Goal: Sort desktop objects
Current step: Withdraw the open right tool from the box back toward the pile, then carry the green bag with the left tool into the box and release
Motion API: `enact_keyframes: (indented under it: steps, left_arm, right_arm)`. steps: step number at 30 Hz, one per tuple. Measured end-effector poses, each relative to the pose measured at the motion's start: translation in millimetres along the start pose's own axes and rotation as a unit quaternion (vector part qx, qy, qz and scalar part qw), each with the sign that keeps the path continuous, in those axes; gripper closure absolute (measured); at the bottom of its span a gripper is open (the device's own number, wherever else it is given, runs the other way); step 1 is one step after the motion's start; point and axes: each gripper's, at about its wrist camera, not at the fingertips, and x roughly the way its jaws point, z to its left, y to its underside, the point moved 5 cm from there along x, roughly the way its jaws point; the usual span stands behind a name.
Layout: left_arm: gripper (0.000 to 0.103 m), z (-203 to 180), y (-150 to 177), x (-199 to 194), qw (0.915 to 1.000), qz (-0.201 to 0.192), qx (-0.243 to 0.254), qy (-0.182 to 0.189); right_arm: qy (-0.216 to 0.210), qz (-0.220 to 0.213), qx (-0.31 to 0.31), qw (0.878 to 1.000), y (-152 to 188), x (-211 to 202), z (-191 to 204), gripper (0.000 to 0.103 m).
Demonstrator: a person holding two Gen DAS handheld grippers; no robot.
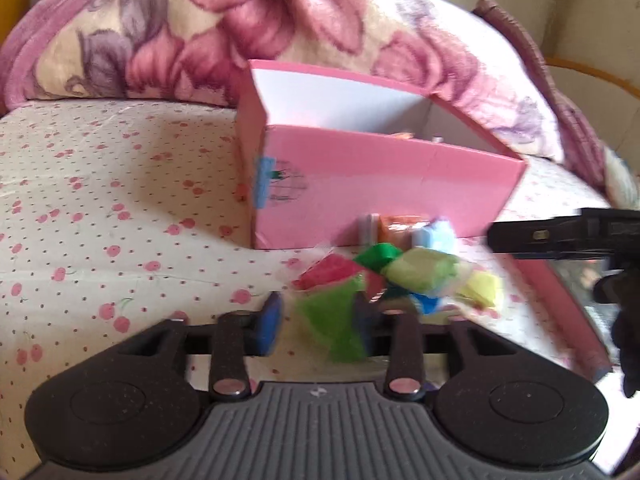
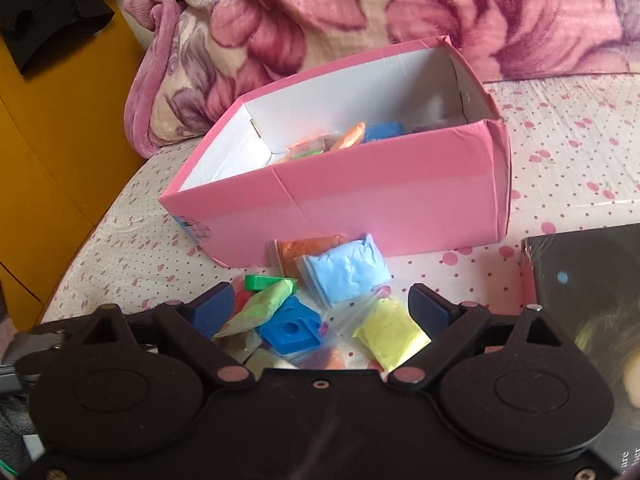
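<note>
Gripping a green bag (image 1: 334,322) between its fingers, the left gripper (image 1: 320,322) hangs low over the bed (image 1: 100,200) before the pink box (image 2: 360,196). Right of it, the right gripper (image 2: 320,312) gapes wide over loose bags and a blue block (image 2: 292,330).

Packets (image 2: 344,272) lie on the bed (image 2: 560,152) before the box (image 2: 360,196), blanket (image 2: 320,12) behind.
</note>
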Motion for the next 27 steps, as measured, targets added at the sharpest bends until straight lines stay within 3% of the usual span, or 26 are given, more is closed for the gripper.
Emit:
enact_keyframes:
  steps: [7,8,9,19,27]
  left_arm:
    - [0.044,-1,3,14,0.9997,0.012,-0.022,0.007]
    - [0.062,-1,4,17,0.9996,0.013,-0.025,0.008]
    - [0.07,-2,4,19,0.9994,0.015,-0.029,0.009]
    - [0.071,-14,-2,-12,0.9994,-0.028,-0.019,-0.003]
    - [0.071,-28,-46,-35,0.9982,-0.058,-0.003,-0.015]
  right_arm:
    - [-0.002,0.001,-0.005,1.0,0,-1,0,0.009]
    - [-0.002,0.002,-0.006,1.0,0,-1,-1,0.009]
    - [-0.003,0.002,-0.006,1.0,0,-1,-1,0.009]
    - [-0.006,0.004,-0.013,1.0,1,-3,-1,0.009]
    - [-0.008,0.005,-0.019,1.0,1,-4,-2,0.009]
